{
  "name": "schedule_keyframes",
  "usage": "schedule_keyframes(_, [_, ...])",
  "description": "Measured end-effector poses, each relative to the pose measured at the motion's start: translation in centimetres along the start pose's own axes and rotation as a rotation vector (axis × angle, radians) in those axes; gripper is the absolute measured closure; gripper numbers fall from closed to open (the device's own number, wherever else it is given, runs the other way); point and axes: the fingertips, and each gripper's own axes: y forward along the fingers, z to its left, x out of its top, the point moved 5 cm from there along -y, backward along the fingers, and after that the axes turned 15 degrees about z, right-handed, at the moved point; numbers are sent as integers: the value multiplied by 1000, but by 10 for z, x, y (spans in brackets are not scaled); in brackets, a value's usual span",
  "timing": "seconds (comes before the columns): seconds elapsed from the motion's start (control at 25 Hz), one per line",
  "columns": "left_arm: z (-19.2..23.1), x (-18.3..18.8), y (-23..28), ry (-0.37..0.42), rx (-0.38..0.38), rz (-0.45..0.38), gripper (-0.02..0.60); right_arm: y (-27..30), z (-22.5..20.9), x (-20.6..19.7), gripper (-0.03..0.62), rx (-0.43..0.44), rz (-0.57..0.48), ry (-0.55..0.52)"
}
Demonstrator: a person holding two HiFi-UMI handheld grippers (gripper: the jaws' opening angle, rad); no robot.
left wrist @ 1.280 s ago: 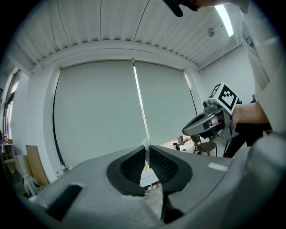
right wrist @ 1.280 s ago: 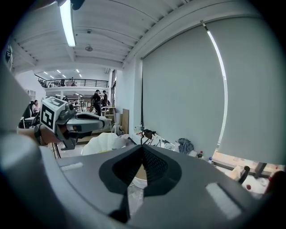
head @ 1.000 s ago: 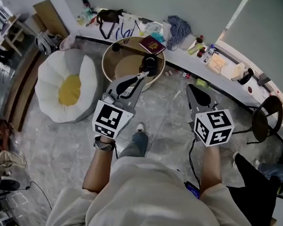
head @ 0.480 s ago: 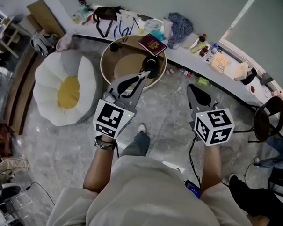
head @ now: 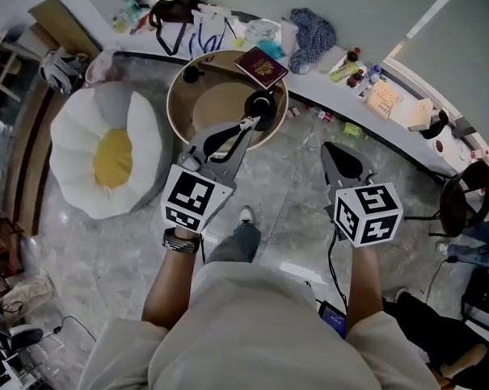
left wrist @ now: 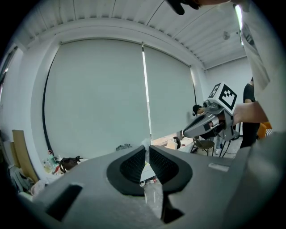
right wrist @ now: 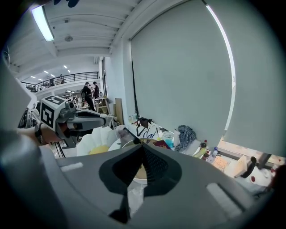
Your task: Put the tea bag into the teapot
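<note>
Tea bag (left wrist: 145, 144): small white piece pinched at the tips of the left gripper (head: 245, 129). Black teapot (head: 259, 111) stands on the round table (head: 180, 106), just beyond those tips at 1 o'clock. Right gripper (head: 330, 151), at 3 o'clock: jaws pressed together, holding nothing.

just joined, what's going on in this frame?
A person stands with a gripper in each hand. The left gripper is pinched shut on a thin white tea bag, held in the air with its tips close to the black teapot on the round table. The right gripper is shut and empty, off to the side over the floor. The bag is not in the teapot yet.
</note>
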Motion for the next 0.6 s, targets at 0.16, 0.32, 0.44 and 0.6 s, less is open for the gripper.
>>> schedule_keyframes(0.16, [20,-6,19,-3,-20,18,548,26,-5,7,588,-15,34,8])
schedule_keyframes(0.32, [41,-19,35,-14,-45,34,548,56,-8,14,588,-25,67,3])
schedule_keyframes(0.44, [52,-31,42,-31,-75,48,548,71,-9,16,588,-37,89,11])
schedule_keyframes(0.6, [68,-38,48,-41,-92,45,549,81,-9,26,588,-50,71,32])
